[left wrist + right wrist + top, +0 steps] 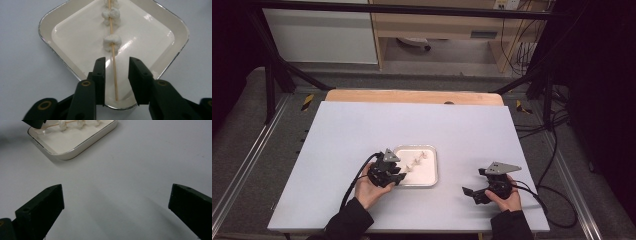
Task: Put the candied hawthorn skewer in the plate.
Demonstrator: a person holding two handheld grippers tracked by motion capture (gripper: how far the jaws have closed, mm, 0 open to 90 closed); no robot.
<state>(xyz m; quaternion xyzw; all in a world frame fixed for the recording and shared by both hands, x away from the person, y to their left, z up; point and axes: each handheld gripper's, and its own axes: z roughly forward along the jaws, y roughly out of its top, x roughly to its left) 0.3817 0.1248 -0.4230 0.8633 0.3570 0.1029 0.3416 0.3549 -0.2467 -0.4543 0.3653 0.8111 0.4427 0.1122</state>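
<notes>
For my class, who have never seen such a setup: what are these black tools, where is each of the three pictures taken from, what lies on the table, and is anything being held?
There is no robot. A person at a table holds a hand tool with two black jaws in each hand: the left gripper and the right gripper.

The high view looks down on the table from above the person. The other two pictures come from a small camera riding on each gripper, looking along its jaws.

On the table lies a shallow white tray. In it lies a thin wooden skewer with small white lumps threaded on it.

In the left gripper view, the jaws stand either side of the skewer's bare end with gaps showing, so they do not press on it. In the right gripper view, the right gripper's jaws are wide open over bare table. Nothing is held.
</notes>
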